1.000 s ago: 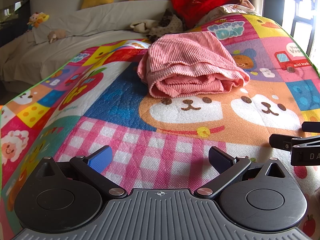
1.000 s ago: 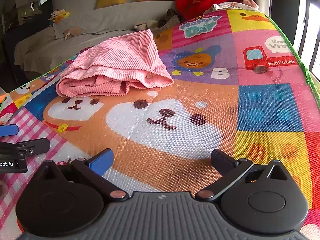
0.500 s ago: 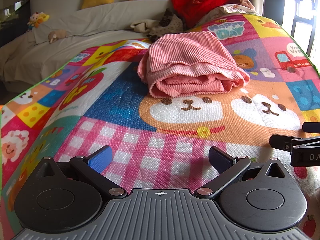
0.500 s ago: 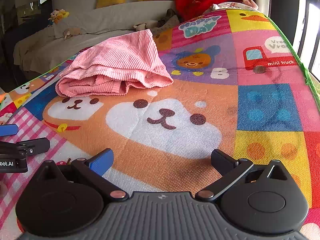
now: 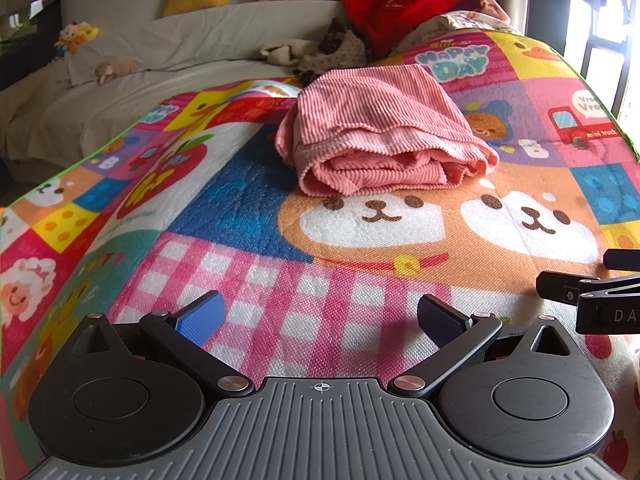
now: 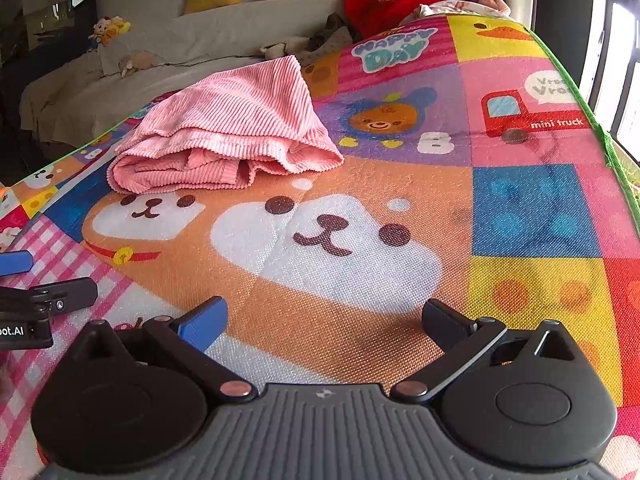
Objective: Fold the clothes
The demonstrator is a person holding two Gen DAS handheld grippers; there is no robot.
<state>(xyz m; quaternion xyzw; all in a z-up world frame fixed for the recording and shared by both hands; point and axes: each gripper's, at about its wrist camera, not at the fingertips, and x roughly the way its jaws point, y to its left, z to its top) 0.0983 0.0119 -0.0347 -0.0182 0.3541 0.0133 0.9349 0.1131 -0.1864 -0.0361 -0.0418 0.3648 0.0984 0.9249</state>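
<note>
A bright patchwork play mat (image 5: 248,200) printed with cartoon animals is spread across both views, with a pale sofa (image 5: 132,76) seen along the upper left of each frame. A pink ribbed garment (image 5: 384,140) is already bundled into a loose fold and is found just above centre in the left wrist view, and in the upper left in the right wrist view (image 6: 228,132). Its long axis is laid across the frame, folded edge facing the cameras. The left gripper (image 5: 320,318) is seen at the bottom centre, fingers spread apart and empty; the garment lies straight ahead of it, well apart. The right gripper (image 6: 323,320) is likewise held apart and empty, with the garment ahead and off to its left. The left gripper is judged the better aligned for the next reach.
</note>
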